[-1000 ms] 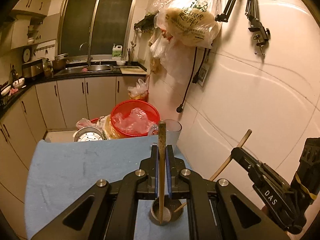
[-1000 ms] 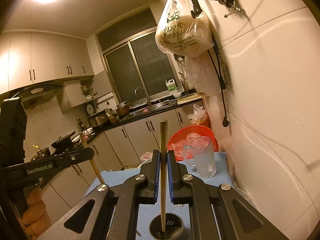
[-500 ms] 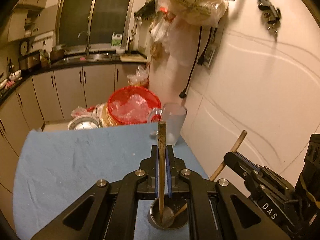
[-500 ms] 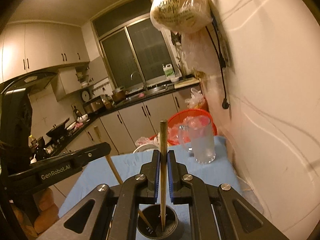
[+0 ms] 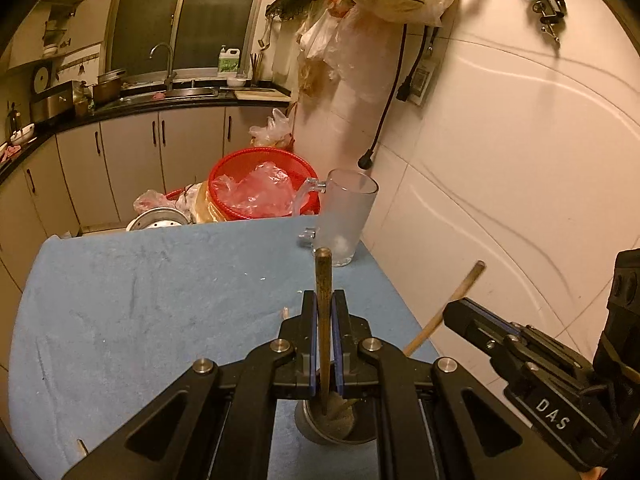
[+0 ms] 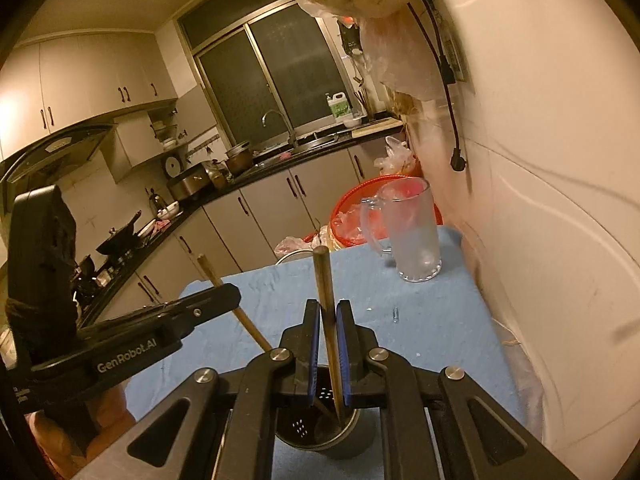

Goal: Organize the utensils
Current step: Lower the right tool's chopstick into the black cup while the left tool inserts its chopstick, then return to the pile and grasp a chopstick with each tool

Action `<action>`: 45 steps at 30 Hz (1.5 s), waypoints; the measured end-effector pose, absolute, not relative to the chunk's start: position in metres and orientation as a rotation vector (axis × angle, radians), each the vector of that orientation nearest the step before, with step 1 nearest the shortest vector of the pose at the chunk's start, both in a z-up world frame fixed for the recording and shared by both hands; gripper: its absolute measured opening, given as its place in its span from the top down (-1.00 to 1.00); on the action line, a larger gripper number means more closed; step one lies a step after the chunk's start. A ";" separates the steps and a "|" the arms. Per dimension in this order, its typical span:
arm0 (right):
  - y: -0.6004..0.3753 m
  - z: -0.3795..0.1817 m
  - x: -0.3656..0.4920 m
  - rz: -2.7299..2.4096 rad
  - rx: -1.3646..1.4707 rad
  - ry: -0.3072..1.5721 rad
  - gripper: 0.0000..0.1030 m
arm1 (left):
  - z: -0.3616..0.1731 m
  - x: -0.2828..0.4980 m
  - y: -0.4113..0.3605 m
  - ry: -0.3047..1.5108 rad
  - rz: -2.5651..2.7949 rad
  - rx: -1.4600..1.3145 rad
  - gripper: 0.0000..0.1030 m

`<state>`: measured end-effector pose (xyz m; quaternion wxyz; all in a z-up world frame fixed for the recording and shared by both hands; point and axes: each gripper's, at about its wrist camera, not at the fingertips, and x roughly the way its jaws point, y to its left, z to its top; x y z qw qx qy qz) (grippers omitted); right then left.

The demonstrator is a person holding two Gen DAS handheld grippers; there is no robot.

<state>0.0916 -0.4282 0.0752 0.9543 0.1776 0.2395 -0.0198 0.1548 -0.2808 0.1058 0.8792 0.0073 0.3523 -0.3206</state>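
Note:
My left gripper (image 5: 324,300) is shut on a wooden chopstick (image 5: 322,276) that stands upright, its lower end inside the round metal utensil holder (image 5: 314,430) on the blue cloth. My right gripper (image 6: 328,308) has a second chopstick (image 6: 322,276) between its blue pads. Its jaws are opening: the stick leans a little, with thin gaps at the pads, and its tip is down in the perforated holder (image 6: 300,428). Each gripper shows in the other's view, the right gripper (image 5: 460,314) and the left gripper (image 6: 230,294), both close over the holder.
A frosted glass mug (image 6: 414,236) stands at the cloth's far right corner by the tiled wall. Beyond the table edge sit a red basket (image 5: 260,184) with plastic bags and a metal pot. The blue cloth (image 5: 140,300) stretches to the left. Bags hang overhead.
Both grippers have come down, so both chopstick tips now sit deeper in the holder. The right chopstick, upright before, now leans between slightly parted pads.

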 end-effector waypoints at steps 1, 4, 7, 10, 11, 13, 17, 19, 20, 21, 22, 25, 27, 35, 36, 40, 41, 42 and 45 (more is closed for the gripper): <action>-0.429 0.076 0.089 -0.038 0.365 0.483 0.79 | 0.106 0.155 -0.280 0.735 -0.667 0.012 0.86; -0.427 0.084 0.081 -0.036 0.363 0.464 0.79 | 0.106 0.154 -0.279 0.738 -0.664 0.018 0.86; -0.427 0.092 0.072 -0.039 0.361 0.444 0.79 | 0.108 0.153 -0.277 0.740 -0.654 0.018 0.86; -0.424 0.101 0.061 -0.031 0.368 0.419 0.79 | 0.110 0.150 -0.273 0.735 -0.641 0.014 0.86; -0.423 0.104 0.054 -0.025 0.372 0.406 0.79 | 0.111 0.150 -0.272 0.733 -0.639 0.013 0.86; -0.420 0.111 0.042 -0.013 0.381 0.387 0.79 | 0.113 0.150 -0.268 0.736 -0.633 0.003 0.86; -0.411 0.120 0.017 0.013 0.389 0.361 0.79 | 0.117 0.156 -0.262 0.738 -0.611 -0.011 0.85; -0.406 0.122 0.006 0.022 0.393 0.348 0.79 | 0.118 0.160 -0.261 0.757 -0.606 -0.023 0.85; -0.404 0.123 0.000 0.028 0.395 0.343 0.79 | 0.118 0.164 -0.260 0.772 -0.606 -0.032 0.84; -0.401 0.123 -0.005 0.032 0.398 0.339 0.79 | 0.117 0.165 -0.260 0.779 -0.601 -0.036 0.84; -0.400 0.123 -0.009 0.032 0.402 0.336 0.79 | 0.118 0.166 -0.258 0.781 -0.597 -0.044 0.84; -0.395 0.125 -0.023 0.043 0.409 0.321 0.79 | 0.120 0.166 -0.251 0.780 -0.591 -0.059 0.84; -0.393 0.126 -0.028 0.045 0.409 0.317 0.79 | 0.121 0.166 -0.246 0.776 -0.591 -0.072 0.84; -0.381 0.127 -0.043 0.053 0.410 0.309 0.79 | 0.143 0.164 -0.239 0.706 -0.594 -0.082 0.84; -0.380 0.127 -0.044 0.052 0.411 0.308 0.79 | 0.148 0.162 -0.239 0.694 -0.590 -0.075 0.84; -0.380 0.128 -0.047 0.059 0.409 0.310 0.79 | 0.161 0.153 -0.228 0.649 -0.583 -0.081 0.84; -0.379 0.128 -0.049 0.061 0.405 0.311 0.79 | 0.164 0.149 -0.223 0.640 -0.583 -0.084 0.84; -0.379 0.128 -0.048 0.069 0.401 0.315 0.79 | 0.166 0.143 -0.218 0.631 -0.580 -0.076 0.84; -0.372 0.125 -0.048 0.089 0.382 0.335 0.79 | 0.168 0.123 -0.200 0.609 -0.547 -0.040 0.84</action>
